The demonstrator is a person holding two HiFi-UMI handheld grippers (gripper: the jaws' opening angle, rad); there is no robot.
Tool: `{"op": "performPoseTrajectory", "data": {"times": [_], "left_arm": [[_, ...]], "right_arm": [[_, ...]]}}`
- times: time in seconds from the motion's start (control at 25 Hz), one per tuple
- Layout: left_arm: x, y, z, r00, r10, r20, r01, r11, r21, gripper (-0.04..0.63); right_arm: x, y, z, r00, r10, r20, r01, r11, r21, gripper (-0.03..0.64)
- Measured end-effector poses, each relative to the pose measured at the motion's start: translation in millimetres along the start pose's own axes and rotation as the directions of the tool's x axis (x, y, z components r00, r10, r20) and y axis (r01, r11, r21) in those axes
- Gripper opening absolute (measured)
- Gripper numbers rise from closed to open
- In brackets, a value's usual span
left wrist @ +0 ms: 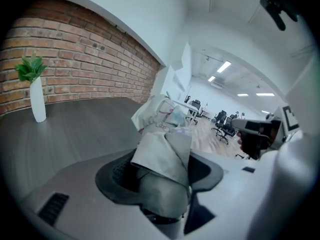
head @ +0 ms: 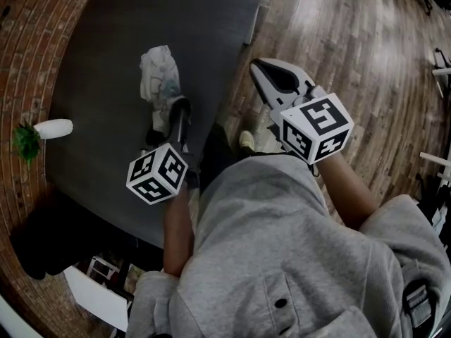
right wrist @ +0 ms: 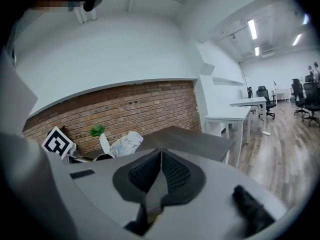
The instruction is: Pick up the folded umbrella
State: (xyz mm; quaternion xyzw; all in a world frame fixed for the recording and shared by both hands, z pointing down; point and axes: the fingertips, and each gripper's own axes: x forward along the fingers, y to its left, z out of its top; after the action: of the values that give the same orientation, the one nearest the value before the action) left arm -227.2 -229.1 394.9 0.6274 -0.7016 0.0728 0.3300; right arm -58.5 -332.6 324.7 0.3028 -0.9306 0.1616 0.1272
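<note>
vase (head: 54,127), white, with green plant (head: 26,143) in it, is standing on the dark table (head: 113,62) well to the left of the left jaws, close to the brick wall (head: 35,20).

left gripper (head: 171,115) is hanging over the table and pointing forward and down. its jaws are standing wide and clamping the folded umbrella (head: 160,76). in the left gripper view both pads are pressing on the pale, crumpled fabric (left wrist: 162,134), which is filling the gap between them. the umbrella's free end is sticking out ahead of the jaw tips. from that view the bundle is appearing clear of the tabletop, though the underside is hidden.

right gripper (head: 259,67) is hovering to the right of the left jaws, past the table edge, above the wooden floor (head: 338,41). its jaws are sitting fully together, pad against pad (right wrist: 160,156), gripping nothing. from these jaws the umbrella and the vase are showing ahead and to the left, well apart from the tips.
</note>
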Motion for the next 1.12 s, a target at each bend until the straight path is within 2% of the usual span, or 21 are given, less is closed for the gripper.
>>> {"op": "performPoseTrajectory", "data": {"times": [0.44, 1.12], "left_arm": [[-58, -28, 30, 0.988, -0.014, 0.151, 0.013, 1.000, 0.003, 0.258], [-74, -43, 43, 0.980, -0.070, 0.185, 0.062, 0.997, 0.049, 0.258]], "right_arm": [[-26, 10, -7, 1.000, 0.014, 0.017, -0.014, 1.000, -0.005, 0.026], [-43, 14, -3, 0.998, -0.039, 0.043, 0.039, 0.999, 0.007, 0.026]]}}
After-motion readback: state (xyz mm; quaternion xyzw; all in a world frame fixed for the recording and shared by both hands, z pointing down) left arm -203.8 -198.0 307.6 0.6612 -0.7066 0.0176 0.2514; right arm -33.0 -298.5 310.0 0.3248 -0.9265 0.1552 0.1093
